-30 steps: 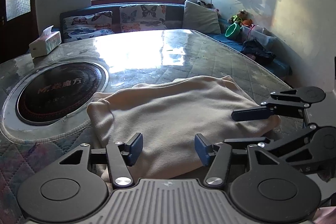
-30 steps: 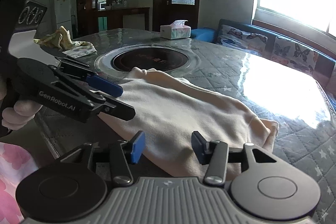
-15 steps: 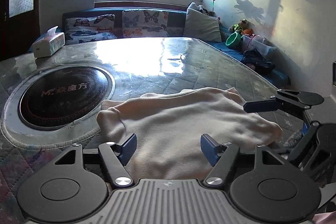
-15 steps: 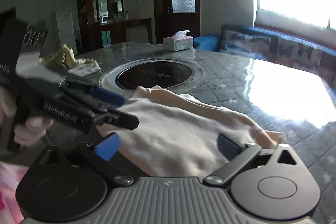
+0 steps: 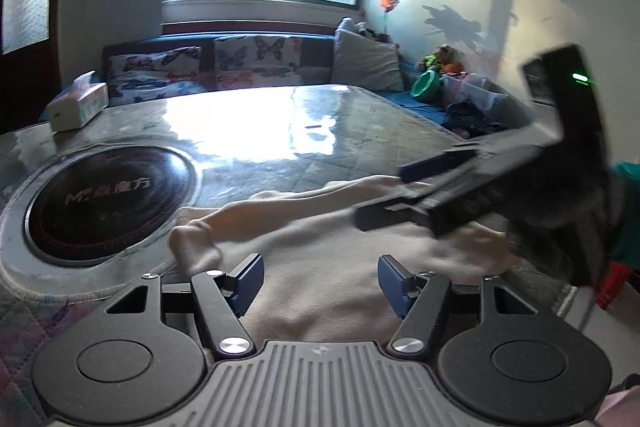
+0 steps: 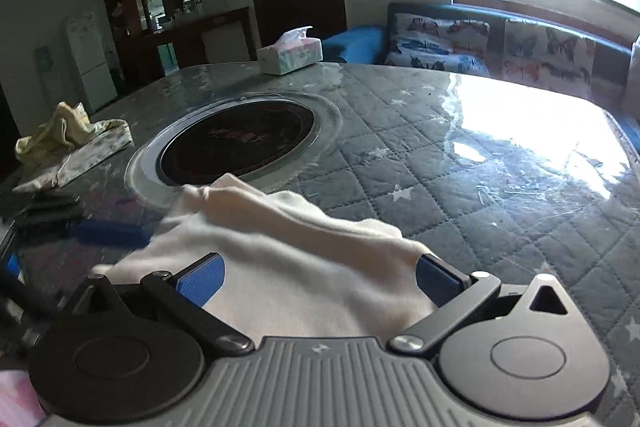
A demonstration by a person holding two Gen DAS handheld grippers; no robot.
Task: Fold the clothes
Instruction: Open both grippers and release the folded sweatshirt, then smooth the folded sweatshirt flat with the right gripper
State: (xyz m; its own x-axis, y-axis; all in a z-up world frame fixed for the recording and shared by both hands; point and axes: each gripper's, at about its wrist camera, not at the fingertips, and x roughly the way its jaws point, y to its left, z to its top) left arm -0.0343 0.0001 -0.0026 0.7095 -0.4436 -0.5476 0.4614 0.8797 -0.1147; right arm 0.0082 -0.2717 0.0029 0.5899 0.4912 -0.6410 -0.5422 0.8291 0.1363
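A cream garment (image 5: 320, 259) lies folded on the quilted table, beside the round cooktop. In the left wrist view my left gripper (image 5: 320, 281) is open just above the garment's near edge. My right gripper (image 5: 404, 191) shows there at the right, blurred, above the garment's far right part. In the right wrist view the right gripper (image 6: 320, 277) is wide open over the garment (image 6: 280, 259), with cloth between its blue pads. The left gripper's blue fingers (image 6: 108, 233) show at the left, by the garment's edge.
A round black cooktop (image 5: 104, 195) is set in the table (image 6: 460, 179). A tissue box (image 6: 290, 53) stands at the far edge. A yellow-green cloth pile (image 6: 72, 135) lies at the left. A sofa with butterfly cushions (image 5: 256, 63) runs behind.
My right gripper has opened wide and risen, moving in over the garment. My left gripper has opened a little wider and come closer to the cloth.
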